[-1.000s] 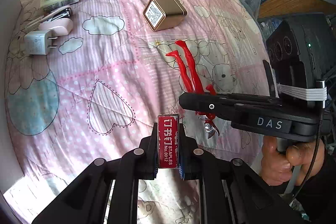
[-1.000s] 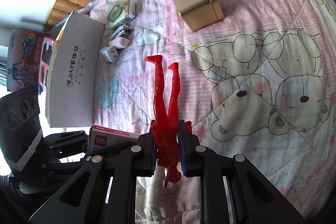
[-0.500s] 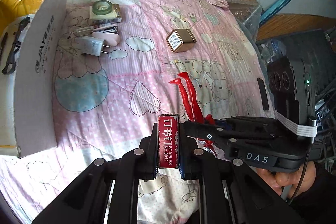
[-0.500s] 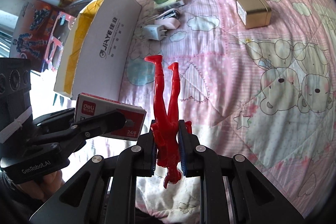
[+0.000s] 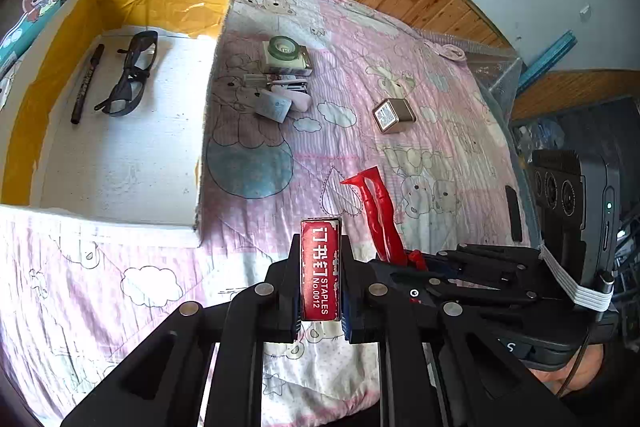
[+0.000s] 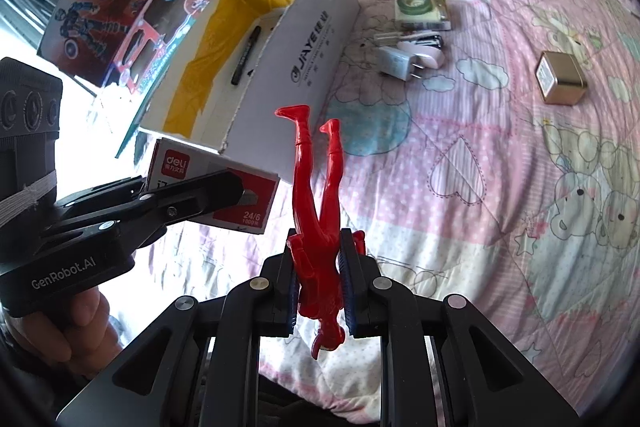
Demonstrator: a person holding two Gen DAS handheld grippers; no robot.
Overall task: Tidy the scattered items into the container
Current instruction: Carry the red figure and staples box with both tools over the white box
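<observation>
Left gripper [image 5: 320,291] clamped on staple box [image 5: 320,267], right gripper [image 6: 320,291] clamped on red figure [image 6: 318,227], legs fwd. Cardboard box [image 5: 200,163] sits ahead-left; left gripper's nearer.

Box [image 5: 132,163] open on top; pen [image 5: 86,83] and glasses [image 5: 132,75] lie at its far end, near floor bare. Its near wall [image 6: 312,67] stands between bed [image 5: 280,155] and interior
</observation>
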